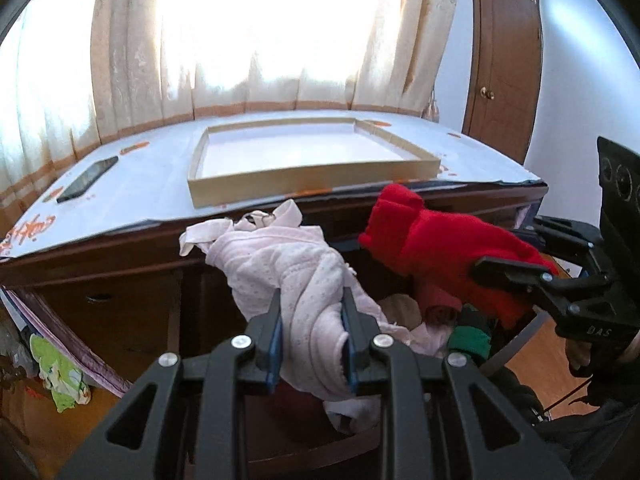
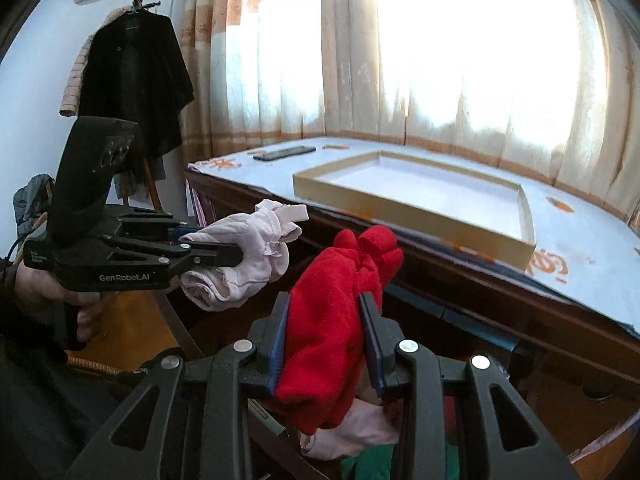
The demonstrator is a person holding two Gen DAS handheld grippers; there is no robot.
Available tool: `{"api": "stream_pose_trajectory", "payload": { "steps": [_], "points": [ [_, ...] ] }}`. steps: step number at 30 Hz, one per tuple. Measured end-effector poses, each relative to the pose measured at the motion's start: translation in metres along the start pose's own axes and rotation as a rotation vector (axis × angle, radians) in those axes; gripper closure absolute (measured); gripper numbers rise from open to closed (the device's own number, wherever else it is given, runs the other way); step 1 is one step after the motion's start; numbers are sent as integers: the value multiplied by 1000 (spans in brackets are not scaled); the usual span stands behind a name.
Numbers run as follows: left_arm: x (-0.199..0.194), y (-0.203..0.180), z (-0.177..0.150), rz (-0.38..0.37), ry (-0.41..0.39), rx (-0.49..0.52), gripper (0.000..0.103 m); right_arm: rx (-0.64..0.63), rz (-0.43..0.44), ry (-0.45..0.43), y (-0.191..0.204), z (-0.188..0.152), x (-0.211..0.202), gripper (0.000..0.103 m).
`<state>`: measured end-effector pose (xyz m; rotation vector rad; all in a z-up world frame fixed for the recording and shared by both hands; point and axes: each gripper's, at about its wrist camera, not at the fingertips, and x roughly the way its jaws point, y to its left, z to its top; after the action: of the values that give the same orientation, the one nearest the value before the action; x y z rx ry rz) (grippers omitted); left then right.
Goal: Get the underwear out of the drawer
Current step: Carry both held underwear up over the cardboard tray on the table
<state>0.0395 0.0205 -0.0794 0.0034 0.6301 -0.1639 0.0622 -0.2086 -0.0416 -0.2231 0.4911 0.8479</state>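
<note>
The left gripper (image 1: 311, 334) is pinching one pale pink underwear (image 1: 288, 276); the right gripper (image 2: 326, 338) is pinching one red underwear (image 2: 332, 320). Both garments are being held above the open drawer (image 1: 400, 312), before one shallow tray (image 1: 316, 184) on the desk (image 1: 160, 176). The two grippers are pointing toward the curtained window, side by side.

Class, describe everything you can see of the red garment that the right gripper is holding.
The red garment looks like soft, fleecy fabric, bunched and rolled into lumps at its top end. The right gripper is shut on its middle, blue-padded fingers pressing both sides. It is held up in the air, in front of the wooden desk edge, with its lower end hanging below the fingers over other clothes. It is apart from the pale pink garment in the left gripper.
</note>
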Motion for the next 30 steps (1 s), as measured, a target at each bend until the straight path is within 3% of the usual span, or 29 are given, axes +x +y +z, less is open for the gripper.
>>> {"api": "stream_pose_trajectory", "payload": {
  "steps": [12,30],
  "points": [
    [-22,-7,12,22,-104,49,81,-37,-11,-94,8,12,-19,67],
    [-27,-16,50,37,-197,124,81,-50,-63,-181,-3,44,-32,67]
  ]
}}
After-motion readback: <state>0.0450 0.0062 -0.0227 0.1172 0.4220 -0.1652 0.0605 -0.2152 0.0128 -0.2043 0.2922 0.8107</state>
